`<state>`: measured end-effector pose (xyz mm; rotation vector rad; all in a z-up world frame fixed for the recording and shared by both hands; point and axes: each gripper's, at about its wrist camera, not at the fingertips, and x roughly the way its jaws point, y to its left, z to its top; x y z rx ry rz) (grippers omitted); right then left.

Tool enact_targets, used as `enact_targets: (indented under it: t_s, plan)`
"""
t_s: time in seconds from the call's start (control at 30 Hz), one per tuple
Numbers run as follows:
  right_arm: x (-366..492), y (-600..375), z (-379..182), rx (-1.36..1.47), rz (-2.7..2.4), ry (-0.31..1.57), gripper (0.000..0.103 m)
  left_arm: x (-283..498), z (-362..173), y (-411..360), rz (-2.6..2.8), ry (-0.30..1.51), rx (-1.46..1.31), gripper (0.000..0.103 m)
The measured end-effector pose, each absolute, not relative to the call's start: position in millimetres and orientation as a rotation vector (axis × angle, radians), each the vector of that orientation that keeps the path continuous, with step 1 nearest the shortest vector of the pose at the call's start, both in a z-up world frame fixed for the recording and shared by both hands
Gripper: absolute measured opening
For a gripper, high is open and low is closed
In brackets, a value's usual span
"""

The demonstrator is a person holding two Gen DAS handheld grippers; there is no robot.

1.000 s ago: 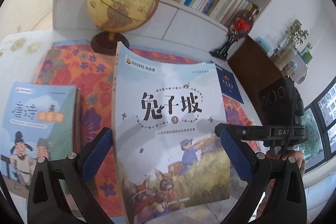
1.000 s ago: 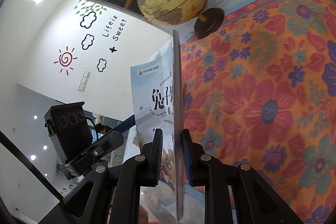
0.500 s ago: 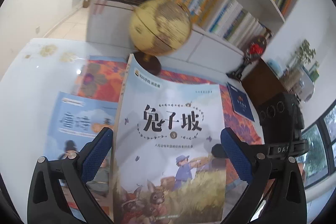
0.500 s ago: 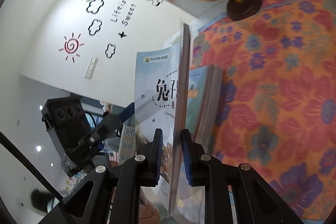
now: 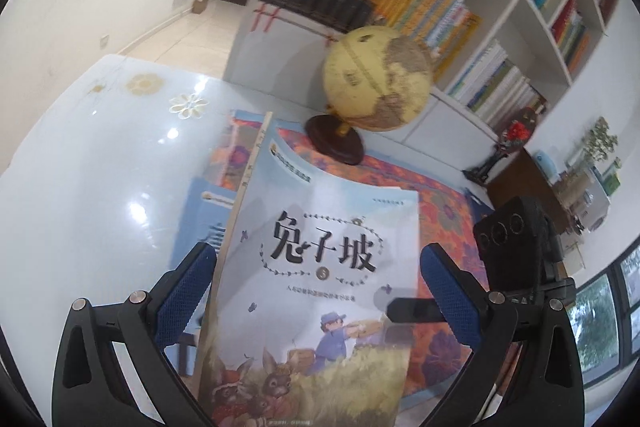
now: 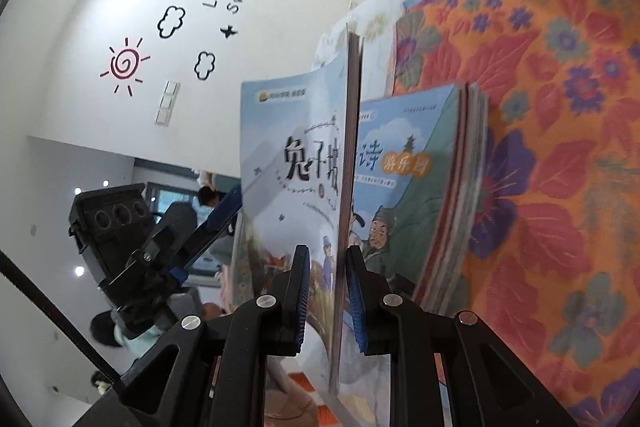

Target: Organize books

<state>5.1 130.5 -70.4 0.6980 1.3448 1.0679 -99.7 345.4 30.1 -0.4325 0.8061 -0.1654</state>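
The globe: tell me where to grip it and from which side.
Take the globe by the short neck above its round wooden base, coming level from the table's bare side. The ball looks too wide and smooth for the jaws; the neck is narrow. Books block the front approach.

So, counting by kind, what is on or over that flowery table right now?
black hand-held grippers with blue pads: 2 (left, right)
pale blue rabbit-cover paperback, held upright: 1
stack of blue paperbacks, lying flat: 1
yellow globe on a dark wooden base: 1
Total: 5
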Motion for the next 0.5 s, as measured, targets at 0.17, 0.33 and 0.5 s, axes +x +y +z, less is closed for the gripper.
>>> enact_targets:
  t_s: [0.17,0.33,0.5]
  plan:
    - [14,141,-81,0.672,1.042,1.345,0.020,-89,10,361,-0.170,0.829,-0.467,0.101]
    - [23,143,-93,0.674,1.000,1.361,0.020,-82,-7,373,-0.181,0.849,-0.509,0.101]
    - [28,145,-103,0.678,0.979,1.374,0.020,-75,-22,381,-0.155,0.869,-0.517,0.101]
